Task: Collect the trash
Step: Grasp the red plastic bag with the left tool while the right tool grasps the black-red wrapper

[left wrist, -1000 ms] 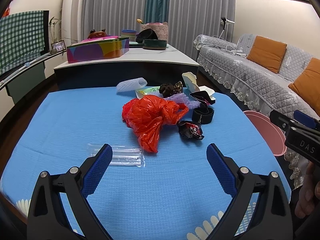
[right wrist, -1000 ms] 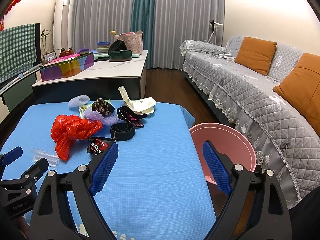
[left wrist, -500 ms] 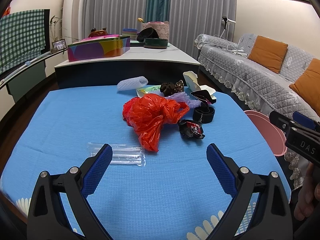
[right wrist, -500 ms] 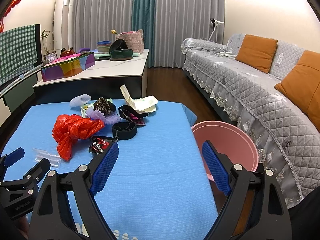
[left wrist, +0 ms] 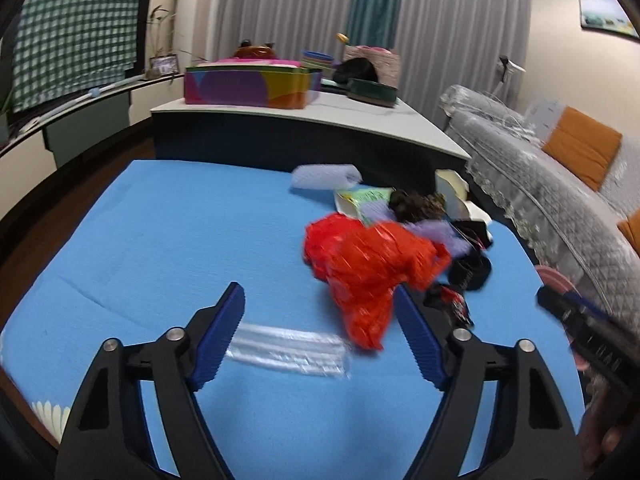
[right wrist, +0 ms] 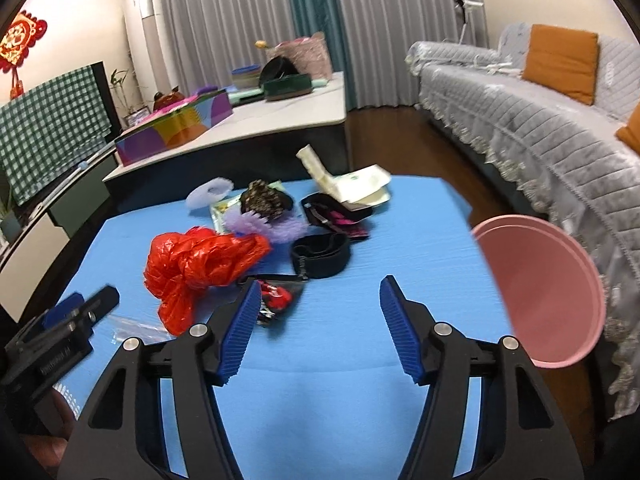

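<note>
A pile of trash lies on the blue table [left wrist: 168,240]: a red plastic bag [left wrist: 368,264] [right wrist: 196,264], a clear plastic wrapper [left wrist: 288,348], a small red-black wrapper [right wrist: 276,300], a black band [right wrist: 320,256], a purple foam net [right wrist: 260,228] and a cream carton [right wrist: 348,184]. My left gripper [left wrist: 320,320] is open, low over the table, with the clear wrapper between its fingers. My right gripper [right wrist: 316,320] is open and empty, its left finger next to the red-black wrapper. A pink bin [right wrist: 540,292] stands at the table's right.
A white foam roll [left wrist: 324,176] lies at the table's far edge. Behind it stands a low dark cabinet [left wrist: 304,136] with a colourful box [left wrist: 248,88]. A grey sofa [right wrist: 540,120] runs along the right.
Both grippers have moved forward and lower toward the trash pile. The left now straddles the clear wrapper; the right is closer to the red-black wrapper. Both stay open.
</note>
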